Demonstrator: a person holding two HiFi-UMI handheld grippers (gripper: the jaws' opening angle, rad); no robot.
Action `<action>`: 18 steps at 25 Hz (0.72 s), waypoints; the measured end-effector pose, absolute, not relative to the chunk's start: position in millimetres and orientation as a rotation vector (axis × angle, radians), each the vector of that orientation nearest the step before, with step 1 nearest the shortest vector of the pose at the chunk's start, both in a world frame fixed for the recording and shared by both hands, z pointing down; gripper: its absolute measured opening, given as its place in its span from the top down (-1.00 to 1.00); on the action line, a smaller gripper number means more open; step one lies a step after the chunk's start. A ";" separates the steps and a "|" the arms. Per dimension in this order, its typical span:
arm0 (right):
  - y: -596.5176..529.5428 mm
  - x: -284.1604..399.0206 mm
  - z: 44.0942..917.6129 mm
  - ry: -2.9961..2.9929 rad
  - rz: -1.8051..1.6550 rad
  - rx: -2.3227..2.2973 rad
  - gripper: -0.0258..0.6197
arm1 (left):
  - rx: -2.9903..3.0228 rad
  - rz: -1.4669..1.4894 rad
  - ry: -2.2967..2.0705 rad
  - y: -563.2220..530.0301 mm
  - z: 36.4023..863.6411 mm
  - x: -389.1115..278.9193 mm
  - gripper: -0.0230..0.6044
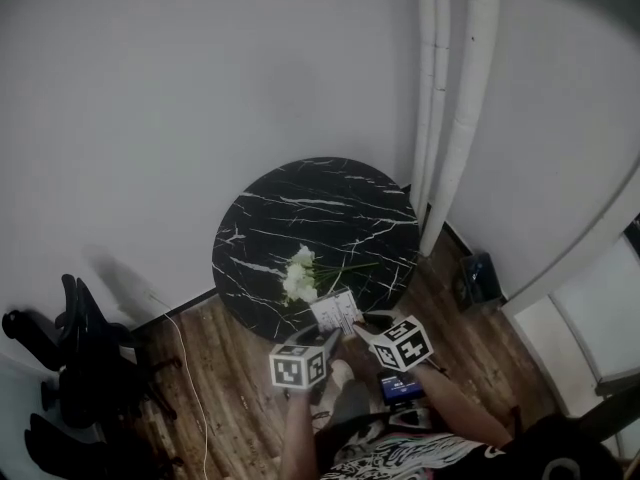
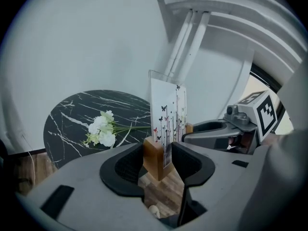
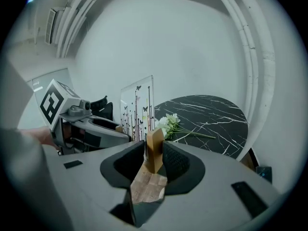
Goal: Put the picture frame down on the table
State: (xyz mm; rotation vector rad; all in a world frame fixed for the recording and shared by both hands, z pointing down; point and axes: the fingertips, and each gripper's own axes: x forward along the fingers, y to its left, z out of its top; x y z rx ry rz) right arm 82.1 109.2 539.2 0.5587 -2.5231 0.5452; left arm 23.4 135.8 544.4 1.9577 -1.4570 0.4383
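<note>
The picture frame (image 1: 336,313) is a clear upright panel printed with butterflies and stems (image 2: 168,114), set in a wooden base block (image 2: 156,155). Both grippers hold that base from opposite ends. My left gripper (image 2: 158,163) is shut on one end, and my right gripper (image 3: 154,160) is shut on the other end (image 3: 155,150). In the head view the frame hangs at the near edge of the round black marble table (image 1: 320,208), with wood floor showing under the base. My left gripper (image 1: 325,336) and right gripper (image 1: 365,326) sit just below it.
White flowers (image 1: 300,273) with green stems lie on the table's near half. White pipes (image 1: 455,98) run down the wall behind the table's right side. A black office chair (image 1: 70,338) stands at the left, with a cable (image 1: 185,368) on the floor. A dark object (image 1: 478,278) sits on the floor at the right.
</note>
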 end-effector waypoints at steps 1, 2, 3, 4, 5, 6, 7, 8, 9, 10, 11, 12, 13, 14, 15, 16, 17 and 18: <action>104.2 79.0 541.1 -2.520 0.549 0.557 0.54 | 1.956 0.435 -1.456 130.8 546.3 20.3 0.30; 99.0 75.6 543.3 -2.518 0.553 0.557 0.54 | 1.953 0.434 -1.455 125.5 548.7 16.6 0.30; 93.5 72.2 545.9 -2.514 0.558 0.558 0.54 | 1.951 0.434 -1.453 119.8 551.2 13.0 0.30; 87.5 69.0 548.3 -2.510 0.563 0.561 0.54 | 1.950 0.433 -1.449 113.6 553.5 9.5 0.30; 80.6 65.6 550.3 -2.505 0.568 0.564 0.54 | 1.951 0.431 -1.445 106.4 555.4 6.1 0.30; 72.8 61.7 551.6 -2.501 0.572 0.570 0.54 | 1.952 0.429 -1.441 98.4 556.9 2.2 0.30; 64.1 57.0 552.4 -2.496 0.576 0.576 0.54 | 1.953 0.428 -1.437 89.4 558.0 -2.6 0.30; 54.5 51.4 552.9 -2.492 0.579 0.584 0.54 | 1.954 0.426 -1.432 79.4 558.6 -8.2 0.30; 44.2 45.5 553.1 -2.488 0.582 0.591 0.54 | 1.957 0.425 -1.427 68.5 558.7 -14.2 0.30; 33.2 39.5 552.9 -2.485 0.587 0.597 0.54 | 1.961 0.425 -1.421 56.9 558.5 -20.4 0.30; 21.7 33.1 552.3 -2.482 0.592 0.603 0.54 | 1.964 0.425 -1.416 45.1 558.0 -27.1 0.30; 10.2 26.2 551.3 -2.479 0.598 0.608 0.54 | 1.967 0.425 -1.410 33.4 557.3 -34.2 0.30; -0.6 19.0 550.3 -2.475 0.602 0.612 0.54 | 1.970 0.424 -1.404 22.4 556.5 -41.5 0.30; -10.6 11.6 549.3 -2.470 0.604 0.615 0.54 | 1.971 0.422 -1.396 12.2 555.8 -48.9 0.30; -20.1 4.4 548.5 -2.464 0.604 0.618 0.54 | 1.972 0.418 -1.388 2.4 555.3 -55.9 0.30; -29.6 -2.7 547.8 -2.458 0.604 0.621 0.54 | 1.974 0.416 -1.381 -7.2 554.9 -62.8 0.30; -39.0 -9.9 547.3 -2.452 0.604 0.626 0.54 | 1.976 0.414 -1.374 -16.9 554.7 -70.0 0.30; -48.2 -17.3 547.2 -2.447 0.606 0.631 0.54 | 1.977 0.414 -1.366 -26.3 555.0 -77.5 0.30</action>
